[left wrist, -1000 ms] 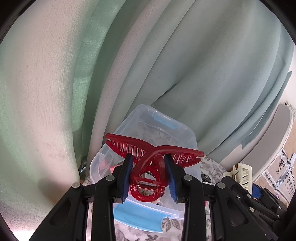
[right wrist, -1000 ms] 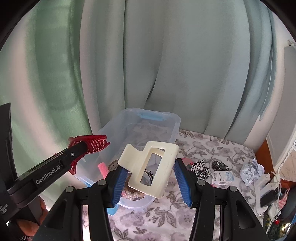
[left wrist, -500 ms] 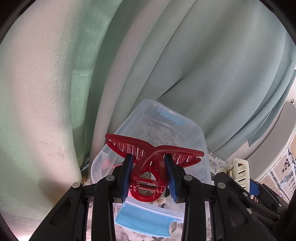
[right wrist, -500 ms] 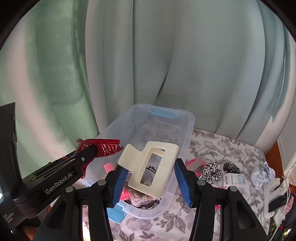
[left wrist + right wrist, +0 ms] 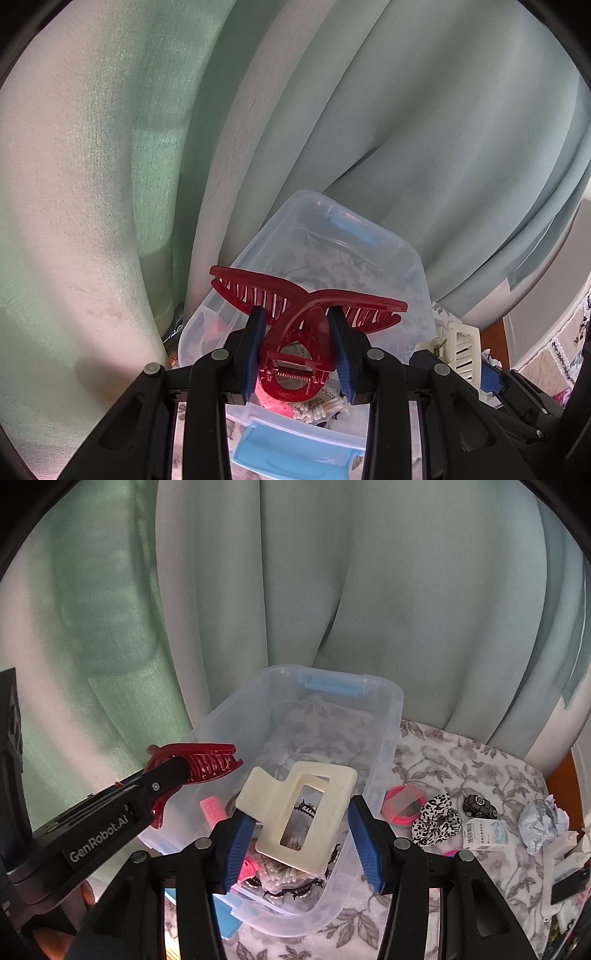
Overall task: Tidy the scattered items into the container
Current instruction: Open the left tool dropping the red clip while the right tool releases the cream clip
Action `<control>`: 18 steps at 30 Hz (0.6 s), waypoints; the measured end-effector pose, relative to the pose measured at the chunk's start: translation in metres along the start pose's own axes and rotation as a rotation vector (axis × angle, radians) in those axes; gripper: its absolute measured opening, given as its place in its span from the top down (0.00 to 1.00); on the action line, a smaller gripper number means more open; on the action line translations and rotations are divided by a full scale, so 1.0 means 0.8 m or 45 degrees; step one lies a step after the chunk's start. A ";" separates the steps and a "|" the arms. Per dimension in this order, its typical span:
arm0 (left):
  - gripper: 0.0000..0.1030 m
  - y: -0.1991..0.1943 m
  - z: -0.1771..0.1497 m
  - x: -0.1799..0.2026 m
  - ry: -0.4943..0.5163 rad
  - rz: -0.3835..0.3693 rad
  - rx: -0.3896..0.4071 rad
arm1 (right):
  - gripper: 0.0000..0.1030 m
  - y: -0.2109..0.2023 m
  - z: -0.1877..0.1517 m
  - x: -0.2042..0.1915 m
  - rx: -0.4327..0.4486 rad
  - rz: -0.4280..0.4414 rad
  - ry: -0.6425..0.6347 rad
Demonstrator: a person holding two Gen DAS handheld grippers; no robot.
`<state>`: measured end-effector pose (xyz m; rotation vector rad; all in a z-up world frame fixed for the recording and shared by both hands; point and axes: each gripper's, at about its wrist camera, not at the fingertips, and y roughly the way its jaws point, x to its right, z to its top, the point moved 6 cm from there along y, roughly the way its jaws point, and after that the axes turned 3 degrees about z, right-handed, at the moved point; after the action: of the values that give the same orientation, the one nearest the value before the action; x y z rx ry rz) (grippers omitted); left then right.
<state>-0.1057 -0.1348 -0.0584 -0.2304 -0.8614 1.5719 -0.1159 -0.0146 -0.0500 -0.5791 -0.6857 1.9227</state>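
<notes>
My left gripper [image 5: 295,347] is shut on a red hair claw clip [image 5: 306,306] and holds it above the near left part of the clear plastic container [image 5: 417,273]. My right gripper [image 5: 299,823] is shut on a cream hair claw clip [image 5: 314,794] and holds it over the near end of the container [image 5: 384,738]. The left gripper with the red clip [image 5: 199,764] shows at the left of the right wrist view. The cream clip [image 5: 461,347] shows at the right of the left wrist view. The container holds cotton swabs [image 5: 280,875], a pink roller [image 5: 212,808] and dark hair clips.
On the floral cloth [image 5: 461,768] to the right of the container lie a pink band [image 5: 402,805], a leopard scrunchie [image 5: 437,819], a small black toy car [image 5: 478,805], a labelled packet [image 5: 485,832] and crumpled paper [image 5: 543,821]. Green curtains [image 5: 332,590] hang behind.
Both grippers have moved forward and down toward the container with their clips still held. The container now lies closer and lower in both views.
</notes>
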 end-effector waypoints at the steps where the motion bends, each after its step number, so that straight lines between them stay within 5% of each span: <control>1: 0.65 0.002 0.000 0.000 -0.002 0.002 -0.004 | 0.46 0.003 0.000 0.001 -0.005 0.004 0.002; 11: 0.65 0.003 0.001 0.007 0.011 0.006 -0.013 | 0.46 0.018 0.000 0.004 -0.031 0.019 0.005; 18: 0.53 -0.002 0.003 0.014 0.021 -0.010 -0.004 | 0.39 0.019 0.000 0.001 -0.032 0.035 -0.006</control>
<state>-0.1083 -0.1253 -0.0519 -0.2421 -0.8510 1.5596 -0.1257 -0.0197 -0.0606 -0.6028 -0.7094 1.9436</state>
